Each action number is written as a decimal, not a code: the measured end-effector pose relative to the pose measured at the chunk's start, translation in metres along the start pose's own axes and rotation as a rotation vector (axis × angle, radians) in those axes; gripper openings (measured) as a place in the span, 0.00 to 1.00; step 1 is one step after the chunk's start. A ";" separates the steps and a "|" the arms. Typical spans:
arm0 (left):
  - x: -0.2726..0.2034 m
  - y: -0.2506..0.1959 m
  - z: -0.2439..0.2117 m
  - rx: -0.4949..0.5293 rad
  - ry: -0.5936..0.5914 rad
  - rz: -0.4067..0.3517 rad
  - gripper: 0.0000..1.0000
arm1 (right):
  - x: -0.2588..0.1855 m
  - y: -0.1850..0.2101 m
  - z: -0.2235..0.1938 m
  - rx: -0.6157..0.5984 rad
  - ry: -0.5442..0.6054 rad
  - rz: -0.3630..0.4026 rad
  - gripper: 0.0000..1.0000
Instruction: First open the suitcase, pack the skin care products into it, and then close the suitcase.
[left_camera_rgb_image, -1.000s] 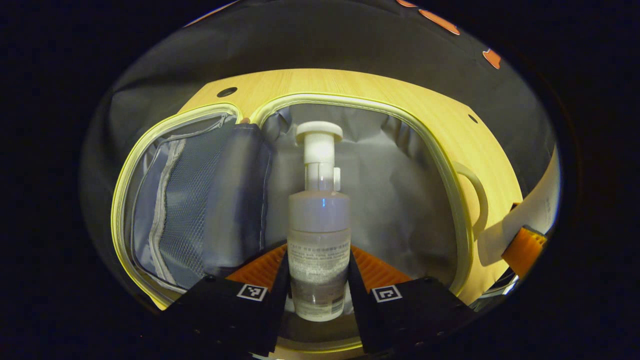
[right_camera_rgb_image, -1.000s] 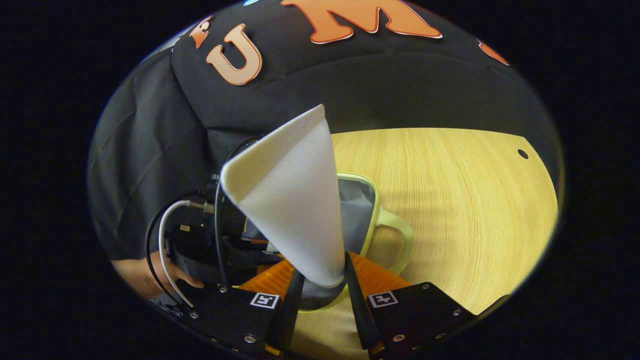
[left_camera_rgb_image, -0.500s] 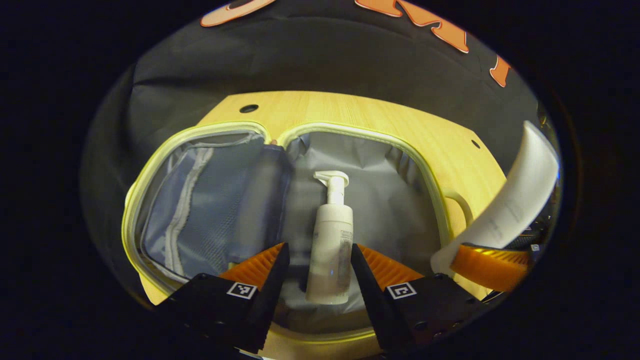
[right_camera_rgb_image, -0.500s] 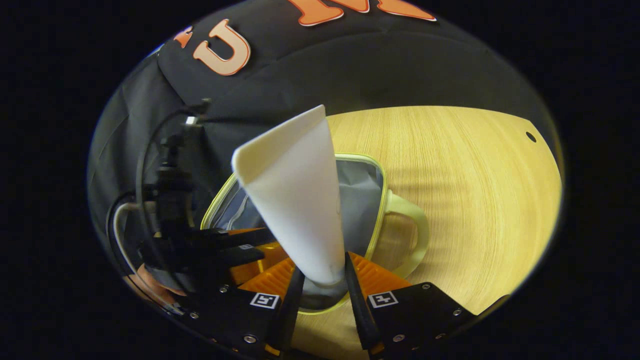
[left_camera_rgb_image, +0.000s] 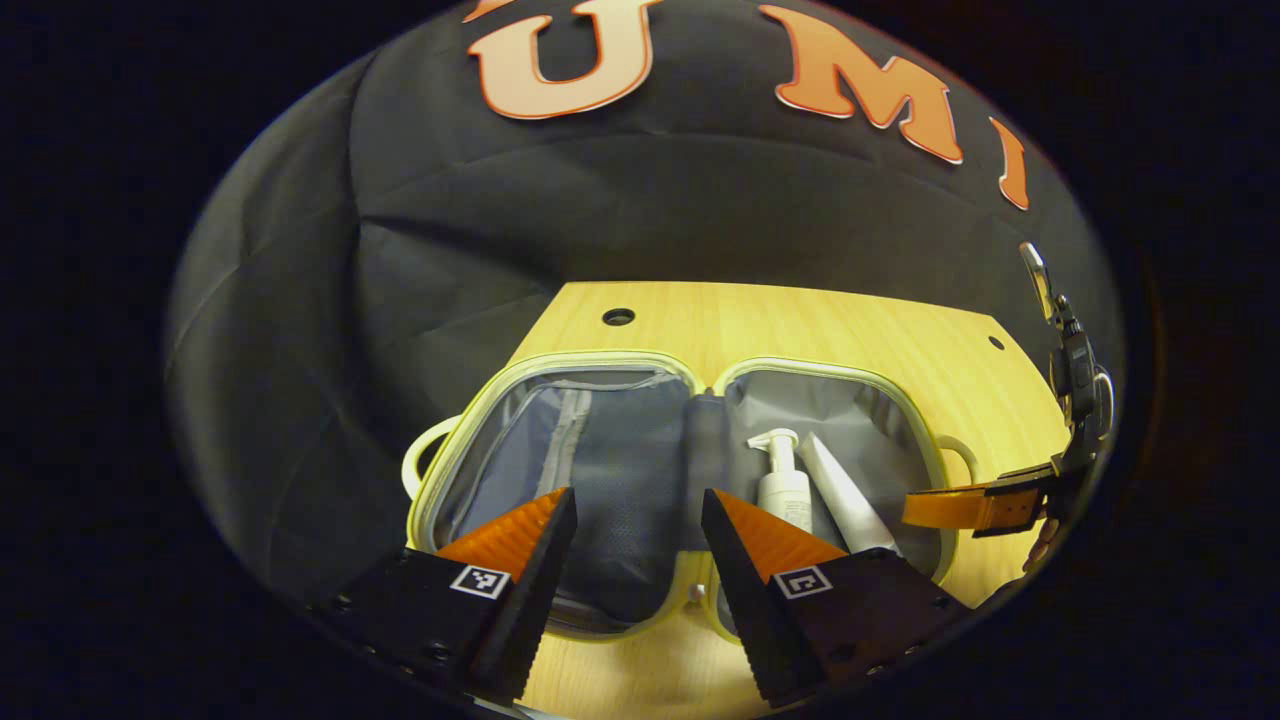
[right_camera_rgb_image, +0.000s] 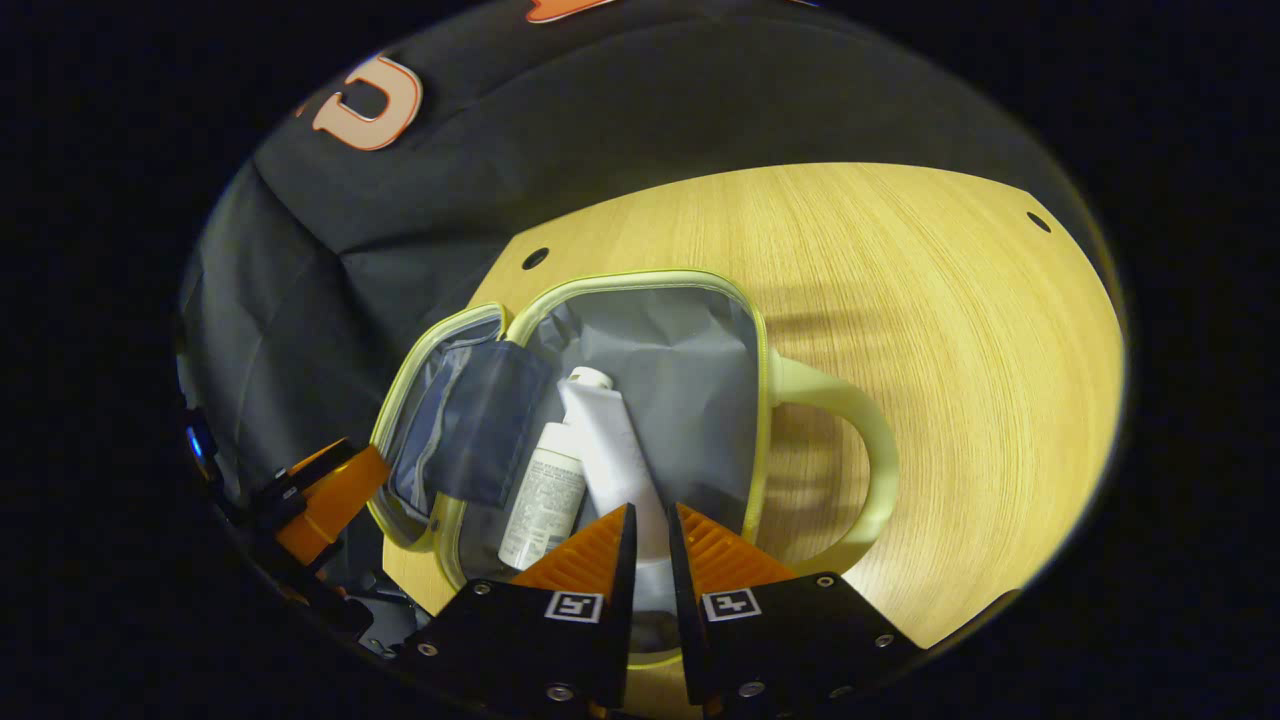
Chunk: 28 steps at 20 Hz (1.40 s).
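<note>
Right hand-held gripper (right_camera_rgb_image: 648, 545) astride tube (right_camera_rgb_image: 612, 450) (perhaps touching).

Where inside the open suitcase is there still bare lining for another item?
Free: the lining between the tube and the handle-side rim. Crowded: the hinge side, where the pump bottle lies against the tube.

Left tongs (left_camera_rgb_image: 635, 520) agape and empty; right tongs (right_camera_rgb_image: 648, 540) nearly closed.
</note>
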<state>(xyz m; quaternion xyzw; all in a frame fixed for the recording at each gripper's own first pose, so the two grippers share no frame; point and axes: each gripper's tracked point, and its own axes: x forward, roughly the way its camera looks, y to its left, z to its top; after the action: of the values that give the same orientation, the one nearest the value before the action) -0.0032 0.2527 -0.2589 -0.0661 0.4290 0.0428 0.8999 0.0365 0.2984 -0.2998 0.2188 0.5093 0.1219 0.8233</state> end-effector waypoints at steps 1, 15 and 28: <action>0.002 0.010 -0.001 -0.015 0.001 0.014 0.80 | 0.002 0.000 0.001 0.007 -0.003 -0.005 0.21; 0.039 0.153 -0.004 -0.156 -0.031 0.203 0.89 | -0.053 -0.016 0.052 -0.024 -0.256 -0.080 0.42; 0.103 0.218 -0.014 -0.495 0.040 0.152 0.94 | -0.171 -0.051 0.105 -0.160 -0.581 -0.282 0.92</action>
<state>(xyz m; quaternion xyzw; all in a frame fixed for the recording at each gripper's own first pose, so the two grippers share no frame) 0.0220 0.4678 -0.3657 -0.2528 0.4271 0.2129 0.8417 0.0518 0.1566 -0.1495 0.1063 0.2673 -0.0212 0.9575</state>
